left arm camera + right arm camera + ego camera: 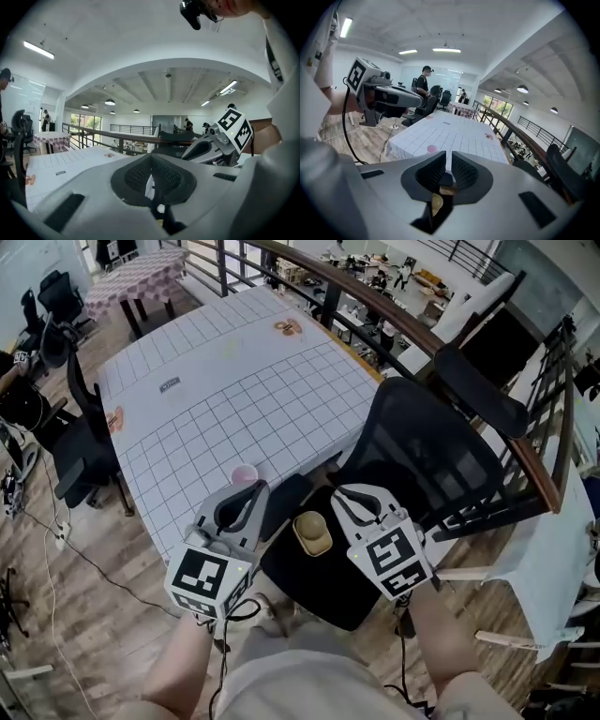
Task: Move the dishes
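Observation:
A small tan bowl [312,532] rests on the black seat of a chair [323,582] between my two grippers; in the right gripper view the tan bowl [436,203] shows just under the jaws. A little pink dish [244,472] lies on the white gridded table [234,381] near its close edge, and the right gripper view shows this pink dish [431,148] too. My left gripper [251,487] hovers left of the bowl, shut and holding nothing. On the bowl's right, my right gripper [339,491] is shut and also holds nothing.
The black office chair's backrest [422,456] rises right of the seat. A wooden-topped railing [375,306] runs behind the table. More office chairs [84,446] stand at the left, and a second table with a checked cloth [131,277] stands far back.

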{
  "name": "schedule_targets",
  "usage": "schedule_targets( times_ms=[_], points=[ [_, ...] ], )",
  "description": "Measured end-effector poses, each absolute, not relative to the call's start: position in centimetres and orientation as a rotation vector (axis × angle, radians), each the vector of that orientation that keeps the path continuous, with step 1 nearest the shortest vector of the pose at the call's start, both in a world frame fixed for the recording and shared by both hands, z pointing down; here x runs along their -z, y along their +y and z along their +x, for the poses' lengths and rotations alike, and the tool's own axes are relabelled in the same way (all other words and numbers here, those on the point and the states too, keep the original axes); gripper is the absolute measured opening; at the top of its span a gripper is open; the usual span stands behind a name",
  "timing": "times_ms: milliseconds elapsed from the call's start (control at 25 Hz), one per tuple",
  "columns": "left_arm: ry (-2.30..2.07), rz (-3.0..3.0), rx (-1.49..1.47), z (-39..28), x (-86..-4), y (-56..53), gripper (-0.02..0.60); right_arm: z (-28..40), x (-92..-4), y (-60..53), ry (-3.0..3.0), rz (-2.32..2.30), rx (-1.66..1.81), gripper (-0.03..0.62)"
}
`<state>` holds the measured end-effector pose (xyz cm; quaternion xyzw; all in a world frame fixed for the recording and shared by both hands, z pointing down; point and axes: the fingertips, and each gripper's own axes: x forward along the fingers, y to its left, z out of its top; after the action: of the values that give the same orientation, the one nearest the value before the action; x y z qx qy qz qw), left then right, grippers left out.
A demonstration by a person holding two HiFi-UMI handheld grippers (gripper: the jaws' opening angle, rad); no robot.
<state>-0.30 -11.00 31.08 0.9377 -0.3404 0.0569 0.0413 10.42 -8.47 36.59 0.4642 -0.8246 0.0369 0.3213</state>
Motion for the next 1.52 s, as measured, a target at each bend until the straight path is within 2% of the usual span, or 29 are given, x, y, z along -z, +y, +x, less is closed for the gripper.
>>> schedule_targets(
  times_ms=[120,200,320,440,1080,1520],
  points=[
    [-0.949,2.821,-0.212,1.8,-34.1,-11.4,0.014,10.9,-40.0,-8.6,-2.126,1.146,-0.143,0.042],
    [-0.922,2.807,-0.257,2.9,-35.8,-11.5,0.014,11.0,-42.5,-8.6,-2.098,1.07,-0.162,0.108],
    [-0.869,2.791,-0.348,4.5,-39.7,-11.2,0.014,11.0,-46.8,-8.4,-2.085,0.968,-0.217,0.14],
    [-0.826,2.78,-0.46,5.8,-44.4,-11.3,0.014,11.7,-51.3,-9.1,-2.063,0.915,-0.252,0.14],
    [-0.566,2.517,-0.673,9.3,-65.4,-7.4,0.014,12.9,-75.6,-6.9,-1.944,0.607,-0.459,0.14],
    [-0.433,2.329,-0.83,10.9,-77.8,-3.8,0.014,13.9,-89.0,-5.9,-1.824,0.485,-0.504,0.139]
  ],
)
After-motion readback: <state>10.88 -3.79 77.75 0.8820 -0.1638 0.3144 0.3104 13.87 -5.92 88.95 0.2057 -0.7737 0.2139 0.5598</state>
